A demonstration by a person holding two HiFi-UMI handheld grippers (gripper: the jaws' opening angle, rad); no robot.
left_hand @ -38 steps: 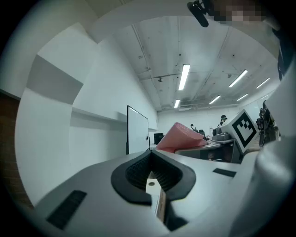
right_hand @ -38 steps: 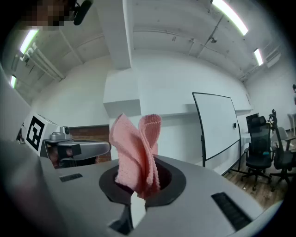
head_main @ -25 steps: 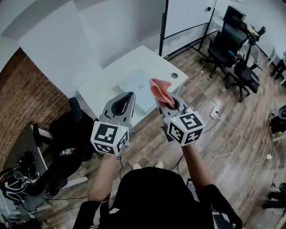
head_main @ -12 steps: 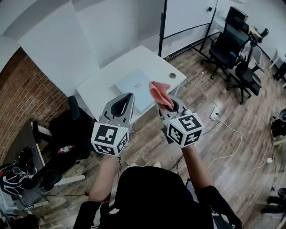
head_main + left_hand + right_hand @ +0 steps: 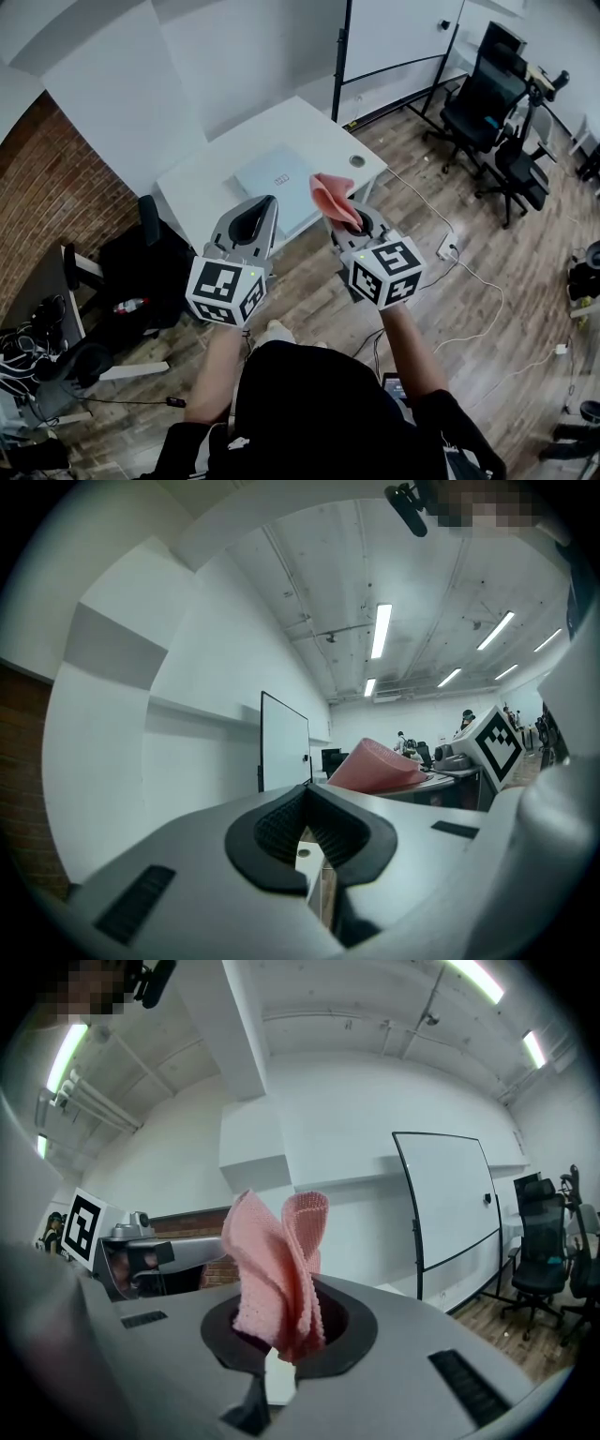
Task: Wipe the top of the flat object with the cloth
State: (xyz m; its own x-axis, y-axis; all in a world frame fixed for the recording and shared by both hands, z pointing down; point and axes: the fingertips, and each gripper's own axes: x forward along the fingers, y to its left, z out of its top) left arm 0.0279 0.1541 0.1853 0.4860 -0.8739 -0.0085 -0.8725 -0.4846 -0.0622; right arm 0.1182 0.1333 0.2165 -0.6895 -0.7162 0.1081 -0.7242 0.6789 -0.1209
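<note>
Looking down in head view: pale blue-grey flat rectangular object (image 5: 274,176) lying on white table (image 5: 202,192), near edge partly covered by left gripper (image 5: 267,206) and by pink knitted cloth (image 5: 333,194) pinched in right gripper (image 5: 351,218).

Left gripper view: jaws pressed together, empty; flat object out of sight.

Right gripper view: cloth folds standing up from clamped jaws, hiding tabletop beyond.
</note>
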